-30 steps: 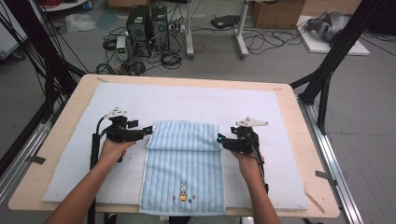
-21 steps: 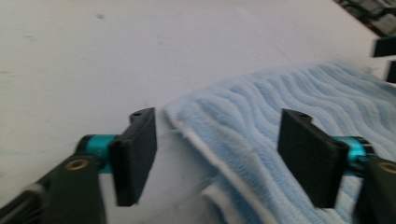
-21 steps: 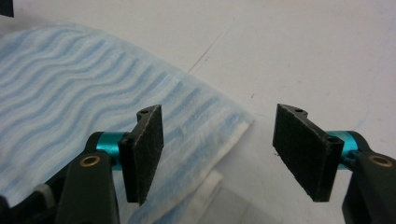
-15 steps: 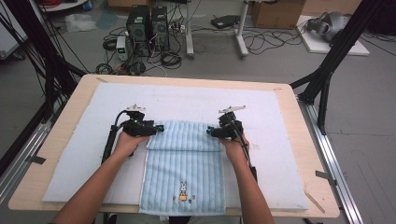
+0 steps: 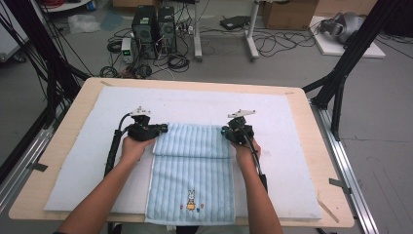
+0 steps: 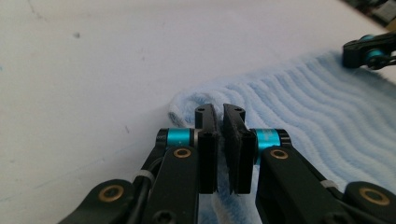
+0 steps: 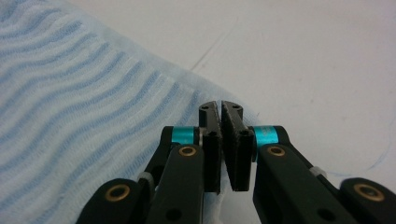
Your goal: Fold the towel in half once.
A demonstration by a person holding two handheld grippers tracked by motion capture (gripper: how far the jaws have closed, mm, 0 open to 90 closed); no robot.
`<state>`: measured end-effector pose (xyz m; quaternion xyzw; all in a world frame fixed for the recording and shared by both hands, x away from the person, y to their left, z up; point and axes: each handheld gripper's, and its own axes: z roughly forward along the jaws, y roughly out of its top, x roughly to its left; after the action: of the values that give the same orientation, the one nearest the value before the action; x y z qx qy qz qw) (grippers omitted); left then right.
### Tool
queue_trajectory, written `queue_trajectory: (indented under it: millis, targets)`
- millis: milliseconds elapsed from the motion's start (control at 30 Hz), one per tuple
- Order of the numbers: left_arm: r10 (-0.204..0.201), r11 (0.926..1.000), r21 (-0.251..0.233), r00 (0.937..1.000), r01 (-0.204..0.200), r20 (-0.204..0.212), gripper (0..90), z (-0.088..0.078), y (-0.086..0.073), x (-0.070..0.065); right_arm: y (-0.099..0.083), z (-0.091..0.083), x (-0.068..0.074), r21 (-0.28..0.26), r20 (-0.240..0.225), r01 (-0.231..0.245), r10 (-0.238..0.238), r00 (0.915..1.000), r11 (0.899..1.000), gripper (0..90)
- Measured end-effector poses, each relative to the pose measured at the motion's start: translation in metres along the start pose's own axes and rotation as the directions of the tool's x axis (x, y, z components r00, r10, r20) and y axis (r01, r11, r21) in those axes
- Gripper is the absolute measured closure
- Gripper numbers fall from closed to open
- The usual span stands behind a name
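Your wooden table (image 5: 63,161) carries a white mat (image 5: 195,102) that covers most of its top, with a strip of bare wood around it; behind the far edge the floor holds computer towers (image 5: 156,24) and loose cables (image 5: 272,44). No container stands on the mat. The light blue striped towel (image 5: 192,170) lies in the middle and near part of it, its far part folded over toward you, its near hem with a small rabbit picture reaching the table's near edge.

Your left gripper (image 5: 163,128) sits at the far left corner of the folded towel, your right gripper (image 5: 225,131) at the far right corner. Both pairs of jaws have just been closing. In the left gripper view your left gripper (image 6: 220,122) has its jaws pressed together with towel cloth pinched between them; in the right gripper view your right gripper (image 7: 220,119) is clamped the same way on the towel's edge.

Bare mat lies open beyond the fold up to the far edge, and wide on both sides of the towel.
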<state>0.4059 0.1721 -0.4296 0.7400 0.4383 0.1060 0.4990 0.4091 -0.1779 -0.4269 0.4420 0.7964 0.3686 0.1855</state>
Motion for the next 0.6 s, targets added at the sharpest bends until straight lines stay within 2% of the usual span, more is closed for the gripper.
queue_trajectory:
  millis: [100, 233, 367, 500, 600]
  targets:
    - [0.018, 0.9993, -0.034, 0.9994, -0.016, 0.031, 83.4, -0.010, 0.004, -0.003, 0.002, -0.008, 0.000, -0.041, -0.010, 0.001, -0.001, 0.9999, 0.999, 86.4]
    - [0.036, 0.9963, -0.079, 0.9984, -0.032, 0.044, 83.0, -0.021, 0.004, -0.009, 0.004, -0.023, 0.003, -0.075, -0.025, 0.004, -0.006, 0.9997, 0.997, 86.4]
    - [0.059, 0.9956, -0.075, 0.9970, -0.056, 0.050, 82.9, -0.028, 0.000, -0.015, 0.002, -0.036, 0.009, -0.106, -0.027, 0.031, -0.034, 0.9991, 0.994, 86.4]
    - [0.065, 0.9932, -0.100, 0.9965, -0.059, 0.054, 83.0, -0.040, -0.005, -0.022, -0.002, -0.050, 0.016, -0.132, -0.039, 0.032, -0.038, 0.9986, 0.991, 86.4]
    - [0.070, 0.9932, -0.097, 0.9952, -0.064, 0.068, 83.0, -0.050, -0.014, -0.028, -0.005, -0.061, 0.022, -0.152, -0.046, 0.046, -0.053, 0.9975, 0.987, 86.4]
